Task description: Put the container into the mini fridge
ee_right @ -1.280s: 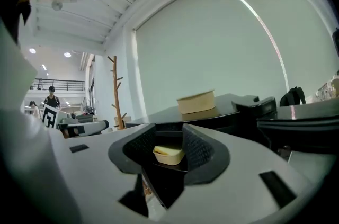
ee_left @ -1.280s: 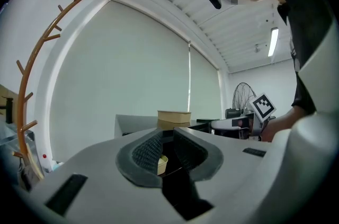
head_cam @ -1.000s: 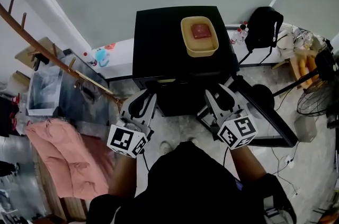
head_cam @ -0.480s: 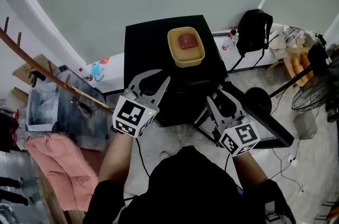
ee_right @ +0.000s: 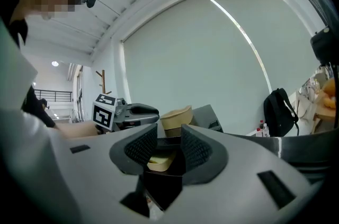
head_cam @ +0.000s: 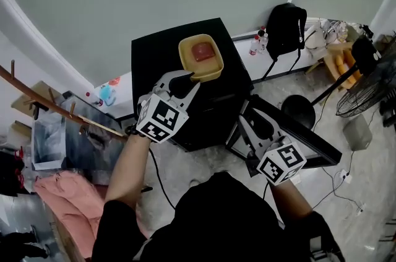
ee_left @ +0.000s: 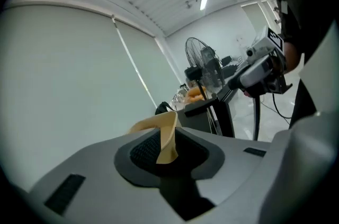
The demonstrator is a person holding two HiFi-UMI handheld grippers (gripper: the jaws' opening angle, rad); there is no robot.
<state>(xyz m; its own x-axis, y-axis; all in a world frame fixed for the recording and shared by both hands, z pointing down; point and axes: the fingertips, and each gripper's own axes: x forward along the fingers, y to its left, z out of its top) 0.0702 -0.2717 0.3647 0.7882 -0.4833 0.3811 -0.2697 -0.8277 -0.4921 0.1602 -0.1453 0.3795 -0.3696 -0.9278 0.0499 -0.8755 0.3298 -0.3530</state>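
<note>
On the left, my left gripper (head_cam: 188, 80) reaches to the near corner of the tan container (head_cam: 200, 57). Its jaws have just eased open a little and stand narrowly apart, with the container's rim (ee_left: 168, 135) between the pads, not clamped. The container sits on top of the black mini fridge (head_cam: 156, 51), something red inside it. Further right, my right gripper (head_cam: 253, 121) hovers low in front of the fridge beside its open door (head_cam: 300, 138), jaws apart after closing slightly, gripping nothing.
</note>
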